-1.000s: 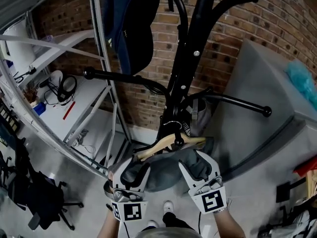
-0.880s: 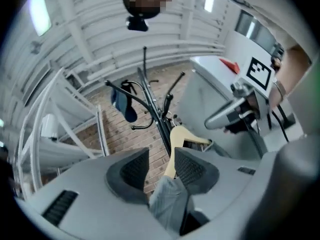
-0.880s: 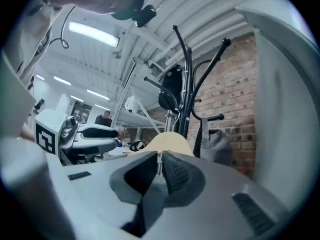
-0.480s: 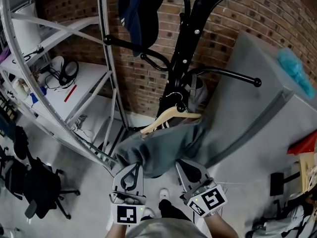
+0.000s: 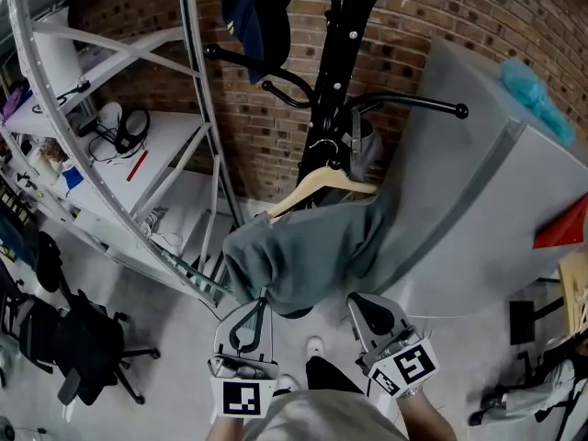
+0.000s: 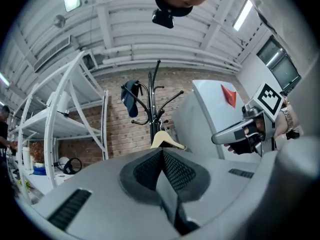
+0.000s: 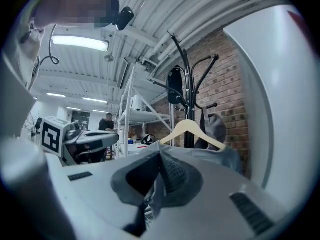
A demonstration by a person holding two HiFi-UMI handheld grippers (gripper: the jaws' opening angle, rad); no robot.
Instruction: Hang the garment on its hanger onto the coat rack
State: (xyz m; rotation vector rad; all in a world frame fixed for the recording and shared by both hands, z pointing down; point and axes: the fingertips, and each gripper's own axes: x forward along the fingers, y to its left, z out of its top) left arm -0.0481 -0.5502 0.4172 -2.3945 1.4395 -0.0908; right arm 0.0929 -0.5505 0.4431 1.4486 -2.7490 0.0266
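1. head view: a grey-green cloth garment [image 5: 308, 255] hangs on a pale wooden hanger [image 5: 323, 182], whose hook sits right at the pole of the black metal coat rack [image 5: 335, 53] at 12 o'clock. the hem stretches toward 6 o'clock, to the left gripper [image 5: 262, 296] and the right gripper [image 5: 355, 299].
2. left gripper view: the fingers are pressed together on a thin strip of the garment.
3. right gripper view: the fingers pinch a fold of the garment, with the hanger beyond at 12 o'clock.

A red brick wall [image 5: 276, 145] stands behind a white metal shelving rack [image 5: 197, 108]. Grey concrete floor [image 5: 175, 356] carries a black office chair [image 5: 87, 347]; strip lights [image 7: 80, 43] glow on the ribbed white ceiling [image 6: 150, 29].
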